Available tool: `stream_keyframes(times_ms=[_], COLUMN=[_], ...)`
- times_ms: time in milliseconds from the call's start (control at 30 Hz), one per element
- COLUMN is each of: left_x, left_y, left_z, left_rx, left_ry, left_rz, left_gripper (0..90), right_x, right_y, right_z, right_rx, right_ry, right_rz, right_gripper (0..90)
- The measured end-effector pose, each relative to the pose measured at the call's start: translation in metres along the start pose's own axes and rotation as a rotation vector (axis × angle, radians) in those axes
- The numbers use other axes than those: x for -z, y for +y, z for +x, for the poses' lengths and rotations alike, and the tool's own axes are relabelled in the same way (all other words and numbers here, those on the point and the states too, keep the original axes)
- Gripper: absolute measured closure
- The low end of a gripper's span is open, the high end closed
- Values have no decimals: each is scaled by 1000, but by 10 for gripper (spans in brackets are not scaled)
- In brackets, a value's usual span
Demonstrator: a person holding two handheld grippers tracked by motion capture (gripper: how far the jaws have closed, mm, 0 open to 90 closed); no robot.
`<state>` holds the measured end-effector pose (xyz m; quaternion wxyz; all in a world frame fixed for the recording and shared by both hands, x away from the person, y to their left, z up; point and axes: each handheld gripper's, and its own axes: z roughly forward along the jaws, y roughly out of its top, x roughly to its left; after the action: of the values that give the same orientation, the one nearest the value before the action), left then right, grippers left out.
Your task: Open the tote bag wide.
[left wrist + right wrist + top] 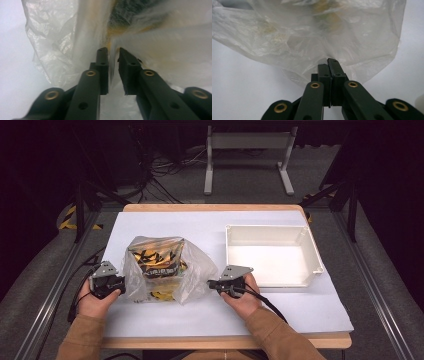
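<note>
- I have the crinkled clear plastic bag (pixel 167 270) of black-and-yellow snack packets (pixel 157 260) near the front edge of the worktop (pixel 300 317), left of the middle, with the empty white plastic bin (pixel 272 255) well apart toward the right edge
- My right tongs (pixel 329 61) are clamped tight on a fold of the bag's film; my left tongs (pixel 113 53) stand slightly apart with film running through the gap, the pads not pressing it, so I judge that side is let go
- To do this well, I'd keep the right pinch firm and close the left tongs on film alone, near the rim, never on a packet
- The high view gives me bag, bin and both hands; the left tongs' view tells me about the gap, the right one the closed pinch
</note>
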<state>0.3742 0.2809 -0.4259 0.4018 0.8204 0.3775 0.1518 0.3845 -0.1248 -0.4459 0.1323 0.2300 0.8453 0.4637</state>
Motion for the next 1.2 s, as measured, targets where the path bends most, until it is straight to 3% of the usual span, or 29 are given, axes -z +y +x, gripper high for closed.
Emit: stream_keyframes(times_ms=[167, 367, 500, 900, 1000, 1200], left_x=[14, 32, 38, 66, 78, 90], left_y=[4, 11, 13, 18, 23, 32], left_z=[-7, -16, -19, -27, -35, -49], left_rx=[-8, -18, -24, -18, -40, -61], left_ry=[16, 11, 8, -4, 1, -2], left_rz=[-25, -94, -111, -197, -234, -258], left_gripper=[635, 567, 545, 467, 436, 363], right_x=[9, 23, 31, 63, 71, 82], right_y=[6, 13, 17, 30, 33, 40], right_z=[1, 2, 2, 2, 2, 5], right_rx=[2, 8, -1, -14, -13, -28], right_ry=[-1, -18, -20, -29, -43, -29], right_rz=[-31, -72, -96, -180, -198, -237], right_gripper=[856, 809, 763, 553, 488, 343])
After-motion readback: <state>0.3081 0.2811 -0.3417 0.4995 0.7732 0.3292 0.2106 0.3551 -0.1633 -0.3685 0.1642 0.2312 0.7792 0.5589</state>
